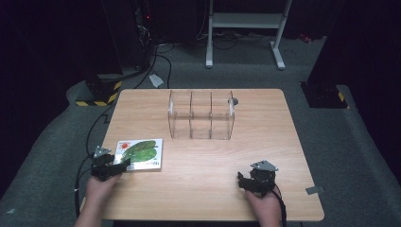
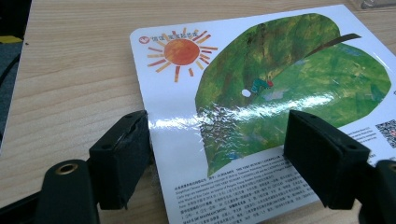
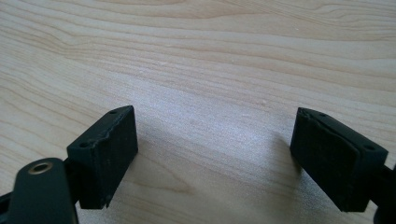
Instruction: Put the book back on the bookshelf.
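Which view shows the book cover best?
The left gripper view: the book lies close under the open left gripper, with its sun, green leaf and small print plain to see. The high view shows the book small, at the table's near left. The right gripper view looks onto bare table.

Lab: dark curtains (image 1: 42,38), cabling (image 1: 161,61)
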The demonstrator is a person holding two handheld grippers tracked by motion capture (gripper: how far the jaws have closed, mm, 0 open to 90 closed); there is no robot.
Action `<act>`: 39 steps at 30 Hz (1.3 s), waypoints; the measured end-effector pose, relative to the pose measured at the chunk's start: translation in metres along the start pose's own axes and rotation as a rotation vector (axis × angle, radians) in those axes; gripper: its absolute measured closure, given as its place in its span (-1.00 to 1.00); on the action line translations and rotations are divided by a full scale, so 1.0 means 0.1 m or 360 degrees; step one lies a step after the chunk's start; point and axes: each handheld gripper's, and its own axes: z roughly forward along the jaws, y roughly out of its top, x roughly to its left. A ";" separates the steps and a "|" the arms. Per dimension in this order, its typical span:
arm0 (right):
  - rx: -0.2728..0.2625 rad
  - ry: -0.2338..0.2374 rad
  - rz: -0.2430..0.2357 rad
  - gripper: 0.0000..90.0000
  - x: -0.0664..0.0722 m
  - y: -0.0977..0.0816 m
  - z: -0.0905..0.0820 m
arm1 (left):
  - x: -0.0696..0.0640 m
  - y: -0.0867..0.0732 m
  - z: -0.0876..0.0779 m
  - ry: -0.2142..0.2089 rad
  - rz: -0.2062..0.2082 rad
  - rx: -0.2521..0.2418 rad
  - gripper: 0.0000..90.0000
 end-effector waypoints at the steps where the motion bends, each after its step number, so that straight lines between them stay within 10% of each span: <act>1: 0.0000 0.0000 0.0002 -0.68 0.00 0.00 0.00 | 0.00 0.00 0.00 -0.0001 0.0003 0.0000 -0.49; 18: 0.0000 0.0025 -0.0015 -0.66 -0.02 0.00 0.00 | -0.15 -0.02 0.00 -0.0075 0.0080 0.0002 -0.39; 39: 0.0000 0.0031 -0.0023 -0.66 -0.02 0.01 0.01 | -0.87 -0.02 0.07 -0.0319 0.0299 0.0068 -0.39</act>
